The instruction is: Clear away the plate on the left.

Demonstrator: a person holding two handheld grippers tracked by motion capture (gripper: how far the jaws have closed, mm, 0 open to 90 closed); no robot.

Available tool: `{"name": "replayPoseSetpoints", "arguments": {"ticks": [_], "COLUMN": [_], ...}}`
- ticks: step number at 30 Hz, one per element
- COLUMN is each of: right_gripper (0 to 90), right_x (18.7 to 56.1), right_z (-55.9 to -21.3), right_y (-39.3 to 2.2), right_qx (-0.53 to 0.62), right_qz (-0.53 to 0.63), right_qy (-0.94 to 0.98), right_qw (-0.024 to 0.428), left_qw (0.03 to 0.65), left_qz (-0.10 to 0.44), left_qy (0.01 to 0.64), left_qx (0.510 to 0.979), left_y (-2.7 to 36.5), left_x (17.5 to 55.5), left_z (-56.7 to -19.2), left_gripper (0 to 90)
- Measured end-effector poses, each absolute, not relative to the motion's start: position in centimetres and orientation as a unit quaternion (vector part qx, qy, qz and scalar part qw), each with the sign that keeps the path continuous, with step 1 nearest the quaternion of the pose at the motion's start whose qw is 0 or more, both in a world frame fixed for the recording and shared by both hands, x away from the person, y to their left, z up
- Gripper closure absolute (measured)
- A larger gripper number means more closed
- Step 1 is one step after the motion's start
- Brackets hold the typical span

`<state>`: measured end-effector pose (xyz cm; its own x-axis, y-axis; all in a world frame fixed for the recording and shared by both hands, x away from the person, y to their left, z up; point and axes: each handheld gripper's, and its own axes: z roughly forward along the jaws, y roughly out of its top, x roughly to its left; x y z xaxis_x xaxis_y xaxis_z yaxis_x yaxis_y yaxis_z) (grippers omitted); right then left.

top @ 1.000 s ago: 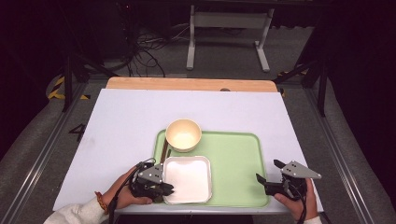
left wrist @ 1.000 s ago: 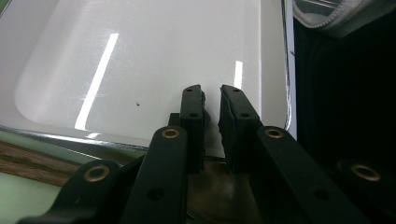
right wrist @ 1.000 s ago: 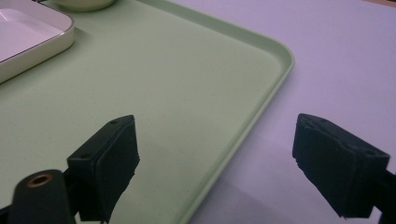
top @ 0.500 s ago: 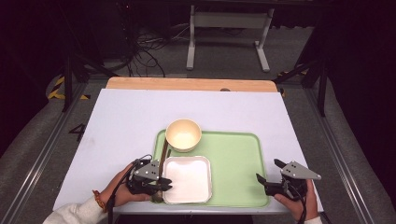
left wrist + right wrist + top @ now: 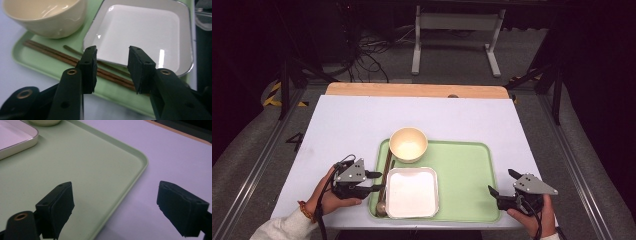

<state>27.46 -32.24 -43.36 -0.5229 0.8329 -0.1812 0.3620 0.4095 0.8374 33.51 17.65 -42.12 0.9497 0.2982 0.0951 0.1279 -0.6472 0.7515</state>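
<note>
The green tray (image 5: 464,182) serves as the landmark: it lies on the white surface (image 5: 352,125), near its front edge. At the tray's back left corner stands a cream bowl (image 5: 408,144), partly over the rim. In front of the bowl, in the tray's left half, sits a square white plate (image 5: 412,192). Between the plate and the tray's left rim lie brown chopsticks (image 5: 386,167), running front to back, and a slim spoon (image 5: 381,207) whose end rests near the tray's front left corner; its handle runs under the plate's edge in the left gripper view.

The left gripper (image 5: 373,181) hovers just outside the tray's left rim, pointed at the chopsticks and plate. Its fingers (image 5: 88,67) have just been opening; they stand partly spread with nothing between them, above the chopsticks (image 5: 75,61) and the plate's near edge (image 5: 140,32). The plate and the raised rim crowd the chopsticks on both sides.

The right gripper (image 5: 503,186) rests at the tray's front right corner, held by a hand (image 5: 537,217). Its fingers (image 5: 58,207) are spread wide and empty, one over the tray's floor (image 5: 75,160), the other over the bare surface beyond the rim.
</note>
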Motion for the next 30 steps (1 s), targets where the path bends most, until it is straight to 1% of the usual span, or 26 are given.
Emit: {"name": "replayPoseSetpoints", "arguments": {"ticks": [2, 3, 5, 6, 7, 9, 14, 19, 22, 23, 27, 30], "right_gripper": [14.5, 14.5, 14.5, 14.5, 14.4, 14.4, 14.3, 14.4, 14.3, 14.3, 14.3, 14.1], "right_x": [27.4, 27.4, 27.3, 27.3, 27.2, 27.2, 27.2, 27.2, 27.2, 27.2, 27.4, 27.5], "right_z": [-43.3, -43.3, -43.2, -43.2, -43.2, -43.2, -43.4, -43.5, -43.7, -43.7, -44.0, -44.2], "right_y": [-32.4, -32.5, -32.6, -32.6, -32.6, -32.5, -32.4, -32.4, -32.3, -32.3, -32.3, -32.4], "right_qx": [0.384, 0.385, 0.384, 0.384, 0.383, 0.382, 0.376, 0.379, 0.378, 0.378, 0.380, 0.381], "right_qz": [0.387, 0.389, 0.387, 0.387, 0.384, 0.383, 0.376, 0.373, 0.371, 0.371, 0.365, 0.362], "right_qy": [0.781, 0.779, 0.778, 0.778, 0.779, 0.780, 0.785, 0.785, 0.786, 0.786, 0.788, 0.788], "right_qw": [0.306, 0.307, 0.312, 0.312, 0.314, 0.316, 0.318, 0.319, 0.319, 0.319, 0.318, 0.320], "left_qw": [0.403, 0.401, 0.406, 0.411, 0.413, 0.415, 0.422, 0.418, 0.400, 0.400, 0.402, 0.406], "left_qz": [0.109, 0.118, 0.122, 0.121, 0.130, 0.131, 0.149, 0.160, 0.183, 0.183, 0.180, 0.178], "left_qy": [0.123, 0.128, 0.140, 0.145, 0.155, 0.160, 0.193, 0.214, 0.227, 0.227, 0.264, 0.273], "left_qx": [0.900, 0.899, 0.895, 0.892, 0.888, 0.886, 0.873, 0.868, 0.869, 0.869, 0.858, 0.854], "left_y": [17.9, 18.3, 19.0, 19.2, 19.9, 20.2, 21.8, 23.0, 24.0, 24.0, 25.9, 26.6], "left_x": [33.6, 33.7, 34.0, 34.1, 34.3, 34.3, 34.6, 34.8, 35.0, 35.0, 35.4, 35.3], "left_z": [-42.1, -42.1, -42.1, -42.1, -42.0, -42.0, -42.2, -42.6, -43.4, -43.4, -44.6, -44.9], "left_gripper": [55.8, 55.8, 51.1, 51.1, 48.4, 47.5, 37.6, 30.2, 27.7, 27.5, 25.3, 24.3]}}
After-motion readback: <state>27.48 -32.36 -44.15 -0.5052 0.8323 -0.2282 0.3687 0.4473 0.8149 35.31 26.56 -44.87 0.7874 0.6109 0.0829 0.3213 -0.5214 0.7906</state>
